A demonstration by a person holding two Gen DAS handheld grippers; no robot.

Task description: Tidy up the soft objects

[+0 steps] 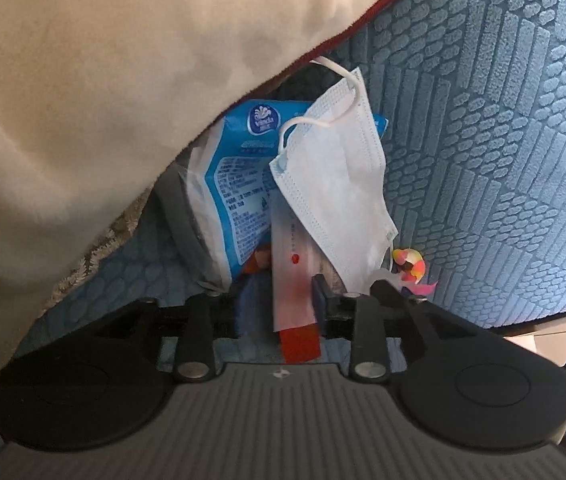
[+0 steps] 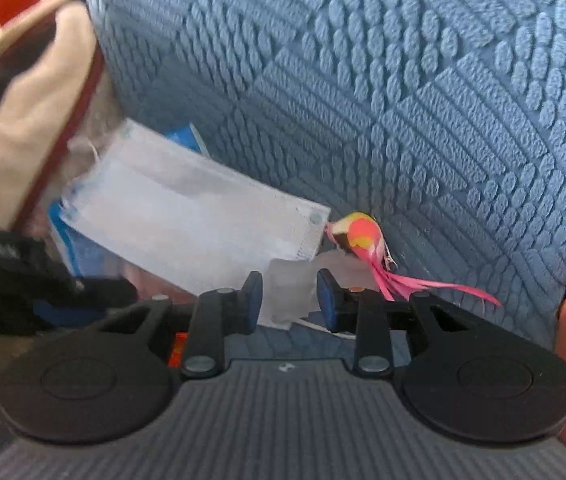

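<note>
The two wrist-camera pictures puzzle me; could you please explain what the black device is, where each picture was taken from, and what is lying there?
There is no robot. A person carries a hand-held gripper in each hand, with a camera looking along its two fingers. One picture looks along the left hand-held gripper, the other along the right hand-held gripper. On the blue textured cushion lie a face mask, a blue tissue pack and a small pink toy, beside a cream pillow. A pink paper strip lies between the left fingers; I cannot tell whether it is gripped. The right pads seem closed on a whitish flap.
</note>
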